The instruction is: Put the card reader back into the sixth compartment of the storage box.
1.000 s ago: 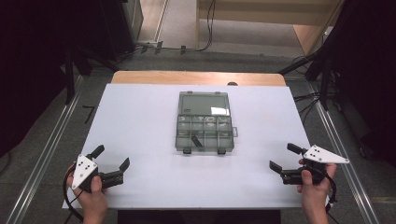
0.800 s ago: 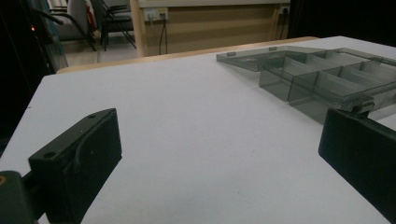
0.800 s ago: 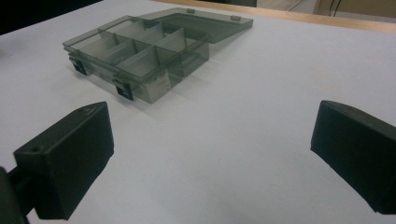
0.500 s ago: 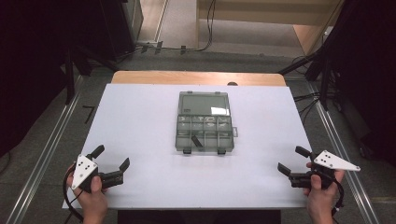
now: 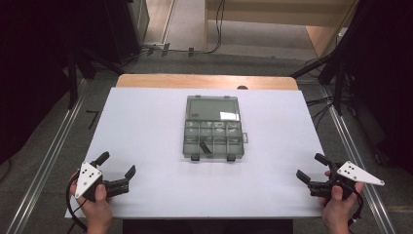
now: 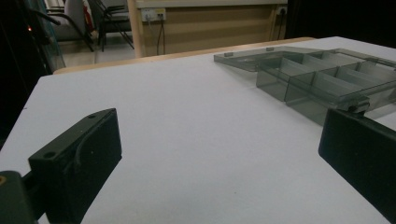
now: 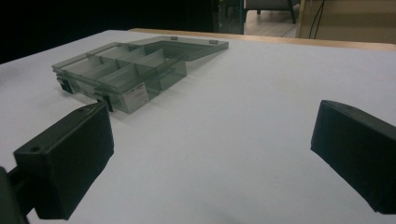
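Note:
A smoky clear compartment box (image 5: 213, 127) lies in the middle of the white table (image 5: 141, 122), its lid folded flat on the far side. A small dark piece (image 5: 205, 146) rests in a front compartment. My left gripper (image 5: 117, 164) is held at the near left corner, open, with nothing between its fingers. At the near right edge my right gripper (image 5: 311, 166) is also open and holds nothing. In the left gripper view the box (image 6: 327, 79) sits ahead to the right of the gripper (image 6: 219, 158). From the right gripper (image 7: 210, 154), the box (image 7: 126, 70) lies ahead to the left.
A wooden strip (image 5: 204, 80) runs along the table's far edge. Metal rails (image 5: 58, 141) flank the table on the floor, and cables (image 5: 321, 109) trail at the right. Wide bare tabletop separates both grippers from the box.
My right gripper has slid right and nearer the table's front edge. The left gripper and the box have stayed put.

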Available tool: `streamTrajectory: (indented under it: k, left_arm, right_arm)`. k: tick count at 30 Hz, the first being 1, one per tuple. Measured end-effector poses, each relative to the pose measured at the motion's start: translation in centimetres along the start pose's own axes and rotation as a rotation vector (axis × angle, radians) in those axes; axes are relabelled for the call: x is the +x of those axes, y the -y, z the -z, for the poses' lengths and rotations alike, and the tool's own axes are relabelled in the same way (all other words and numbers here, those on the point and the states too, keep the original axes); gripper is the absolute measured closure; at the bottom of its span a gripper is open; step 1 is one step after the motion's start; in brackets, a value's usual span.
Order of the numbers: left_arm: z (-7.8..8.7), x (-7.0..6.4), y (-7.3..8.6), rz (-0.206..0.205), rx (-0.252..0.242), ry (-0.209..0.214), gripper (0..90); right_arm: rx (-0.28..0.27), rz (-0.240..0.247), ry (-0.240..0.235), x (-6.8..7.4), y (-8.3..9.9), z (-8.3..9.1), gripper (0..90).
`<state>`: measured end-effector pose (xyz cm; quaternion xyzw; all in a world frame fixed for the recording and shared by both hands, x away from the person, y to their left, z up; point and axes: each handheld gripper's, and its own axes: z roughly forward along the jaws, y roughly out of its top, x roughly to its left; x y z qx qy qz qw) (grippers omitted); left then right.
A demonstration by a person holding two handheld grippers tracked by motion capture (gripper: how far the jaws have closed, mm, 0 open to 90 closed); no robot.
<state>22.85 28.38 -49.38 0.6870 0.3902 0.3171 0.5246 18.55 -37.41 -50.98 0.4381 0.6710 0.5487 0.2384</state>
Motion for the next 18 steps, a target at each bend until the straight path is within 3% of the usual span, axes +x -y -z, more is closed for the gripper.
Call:
streamTrajectory:
  k: [5, 18]
  left_arm:
    - [-0.01, 0.02, 0.0, 0.001, 0.0, -0.001, 0.0]
    - [-0.11, 0.07, -0.01, 0.008, 0.004, -0.003, 0.0]
  right_arm:
    - [-0.034, -0.017, -0.013, -0.3, 0.28, 0.25, 0.0]
    - [-0.011, -0.03, -0.008, -0.4, 0.53, -0.16, 0.0]
